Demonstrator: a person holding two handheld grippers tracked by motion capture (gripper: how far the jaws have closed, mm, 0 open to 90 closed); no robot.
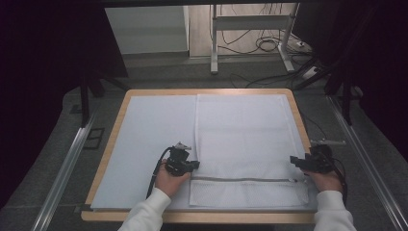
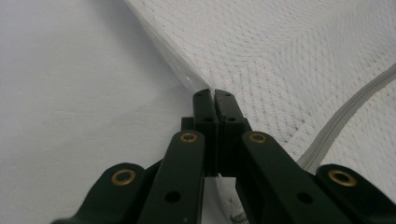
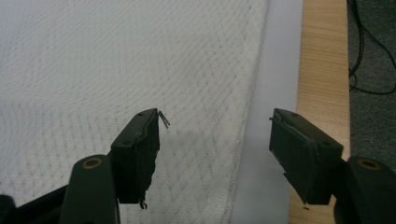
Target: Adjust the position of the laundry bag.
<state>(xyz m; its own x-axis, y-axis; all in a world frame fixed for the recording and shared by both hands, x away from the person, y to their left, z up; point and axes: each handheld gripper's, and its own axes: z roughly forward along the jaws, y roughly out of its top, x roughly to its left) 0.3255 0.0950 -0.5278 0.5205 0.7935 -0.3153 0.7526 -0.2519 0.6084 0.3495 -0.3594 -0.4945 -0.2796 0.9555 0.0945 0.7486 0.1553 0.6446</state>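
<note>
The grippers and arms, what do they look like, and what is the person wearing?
Both the left gripper and the right gripper are black, each with two flat-sided jaws on linked bars set with brass-coloured rivets. The left one carries a grey three-cornered plate on top. A black cable trails from it. The person wears white long sleeves.

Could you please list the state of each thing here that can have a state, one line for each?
Mesh laundry bag: lying flat on the white mat, its left edge pinched.
Zipper: appears closed along its length, running across the bag near the person's side.
Left gripper: fingers shut on the bag's left edge.
Right gripper: fingers open over the bag's right edge, nothing held.
White mat: spread flat on the wooden table.
</note>
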